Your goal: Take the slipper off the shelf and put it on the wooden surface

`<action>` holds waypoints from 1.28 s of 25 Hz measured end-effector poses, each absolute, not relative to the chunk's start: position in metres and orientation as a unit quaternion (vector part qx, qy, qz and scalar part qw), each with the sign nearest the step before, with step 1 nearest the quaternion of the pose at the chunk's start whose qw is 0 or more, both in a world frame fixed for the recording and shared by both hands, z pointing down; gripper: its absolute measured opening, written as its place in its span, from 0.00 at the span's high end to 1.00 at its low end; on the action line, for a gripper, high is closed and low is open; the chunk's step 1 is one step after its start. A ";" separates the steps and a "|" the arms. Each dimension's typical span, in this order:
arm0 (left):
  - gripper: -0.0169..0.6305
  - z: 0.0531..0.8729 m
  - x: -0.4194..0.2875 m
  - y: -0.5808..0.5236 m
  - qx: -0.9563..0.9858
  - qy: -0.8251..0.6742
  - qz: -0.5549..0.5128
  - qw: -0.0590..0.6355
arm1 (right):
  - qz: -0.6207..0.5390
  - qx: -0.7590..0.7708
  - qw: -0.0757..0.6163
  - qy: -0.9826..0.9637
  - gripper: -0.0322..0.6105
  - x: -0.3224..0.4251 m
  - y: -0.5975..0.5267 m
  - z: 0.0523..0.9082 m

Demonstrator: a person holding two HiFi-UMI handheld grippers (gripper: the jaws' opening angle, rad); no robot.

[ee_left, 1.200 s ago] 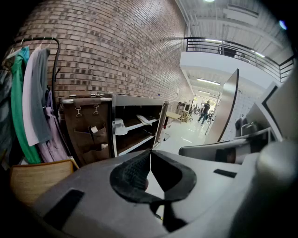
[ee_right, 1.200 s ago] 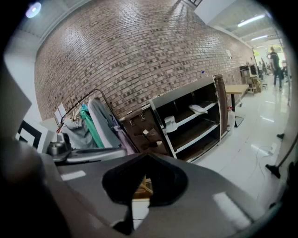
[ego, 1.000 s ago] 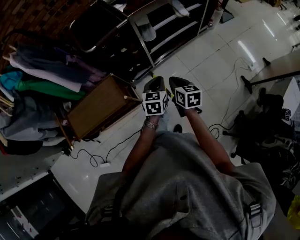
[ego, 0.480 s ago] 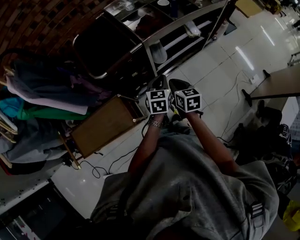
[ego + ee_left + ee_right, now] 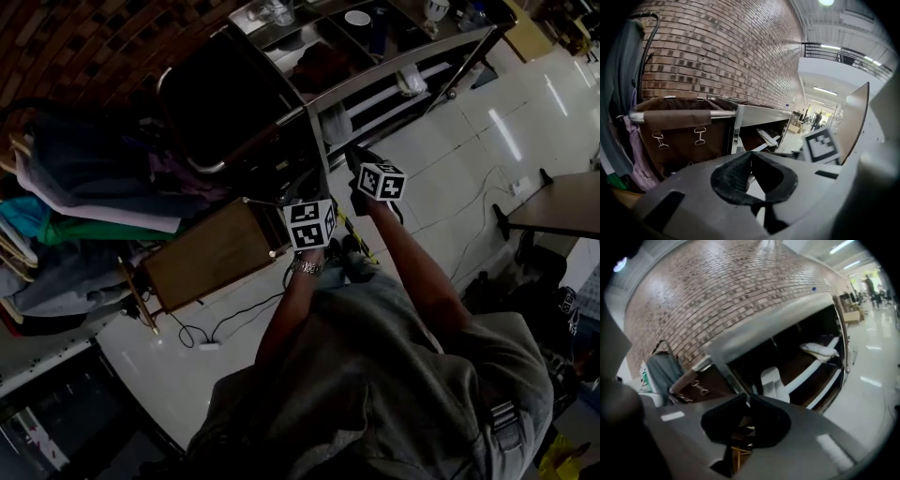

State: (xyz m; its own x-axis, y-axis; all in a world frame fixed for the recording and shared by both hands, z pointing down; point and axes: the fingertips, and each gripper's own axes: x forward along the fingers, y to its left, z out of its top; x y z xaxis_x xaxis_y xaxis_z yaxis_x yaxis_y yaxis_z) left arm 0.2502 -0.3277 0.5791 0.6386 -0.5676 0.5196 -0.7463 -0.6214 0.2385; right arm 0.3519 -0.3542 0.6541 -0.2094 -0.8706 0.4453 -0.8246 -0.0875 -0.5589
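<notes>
While both grippers hover in front of the metal shelf (image 5: 394,67), neither holds anything. The left gripper (image 5: 750,155) has its jaws pressed together with nothing between them, and it sits off the shelf's left end, beside the dark brown laundry cart (image 5: 225,94). The right gripper (image 5: 746,401) is the nearer of the two to the shelf; its jaw tips are all but touching, just beginning to part, and the gap is empty. A white slipper (image 5: 774,383) rests on the shelf's lower tier towards its left end, tipped up on its board and well apart from either gripper. Further right on the shelf lies another pale thing (image 5: 819,350), which looks like a second slipper, though the dim view leaves that uncertain. Out from the shelf's left end, past the cart, stands the wooden surface (image 5: 211,253), bare on top, with a heap of clothes (image 5: 84,187) beyond it.
</notes>
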 end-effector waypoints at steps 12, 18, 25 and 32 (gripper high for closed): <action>0.97 0.636 0.218 -0.305 0.850 -0.391 0.250 0.248 | -0.506 -0.633 0.117 0.574 0.56 0.402 -0.436 0.817; 0.97 0.638 0.220 -0.306 0.848 -0.395 0.251 0.249 | -0.504 -0.638 0.146 0.564 0.80 0.408 -0.440 0.817; 0.97 0.639 0.222 -0.296 0.847 -0.394 0.257 0.247 | -0.513 -0.615 0.144 0.581 0.50 0.408 -0.434 0.829; 0.97 0.649 0.214 -0.288 0.839 -0.401 0.266 0.255 | -0.534 -0.574 0.181 0.594 0.71 0.392 -0.456 0.837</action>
State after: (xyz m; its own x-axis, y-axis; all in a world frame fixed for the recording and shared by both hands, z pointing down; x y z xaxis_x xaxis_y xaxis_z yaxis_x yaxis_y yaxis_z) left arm 0.2137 -0.2881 0.6488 0.5376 -0.5367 0.6503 -0.8079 -0.5486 0.2151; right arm 0.3921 -0.4565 0.8372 -0.2747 -0.8752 0.3982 -0.4889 -0.2295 -0.8416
